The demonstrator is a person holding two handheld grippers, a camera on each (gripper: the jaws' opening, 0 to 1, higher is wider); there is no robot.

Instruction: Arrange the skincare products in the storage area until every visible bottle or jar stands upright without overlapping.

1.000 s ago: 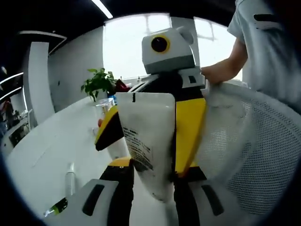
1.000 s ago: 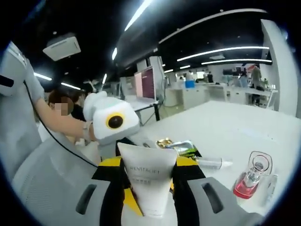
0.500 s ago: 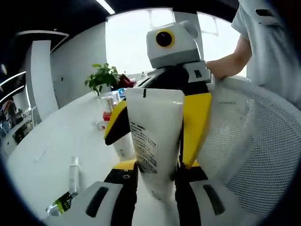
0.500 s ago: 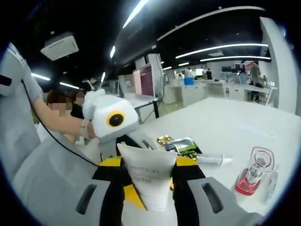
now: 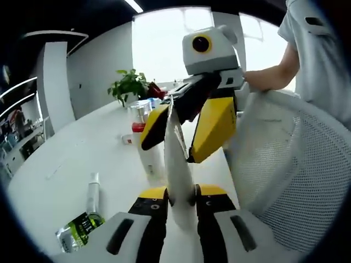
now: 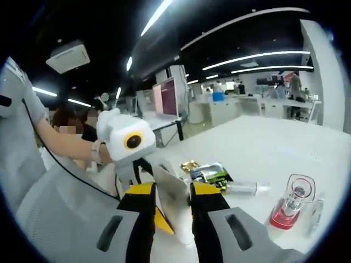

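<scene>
Between both grippers' jaws, white tube (image 5: 178, 159) pinched edge-on by left gripper (image 5: 181, 197) and right gripper (image 6: 170, 197), above bench (image 5: 77, 164).

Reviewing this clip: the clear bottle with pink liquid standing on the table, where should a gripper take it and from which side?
Judging from the right gripper view, the pink bottle stands upright with a broad flat body and a narrower neck. Best to grip low on the body across its thin faces, coming in level from the side, since open table surrounds it. Both grippers look busy with the white tube, so one would need freeing first.
</scene>
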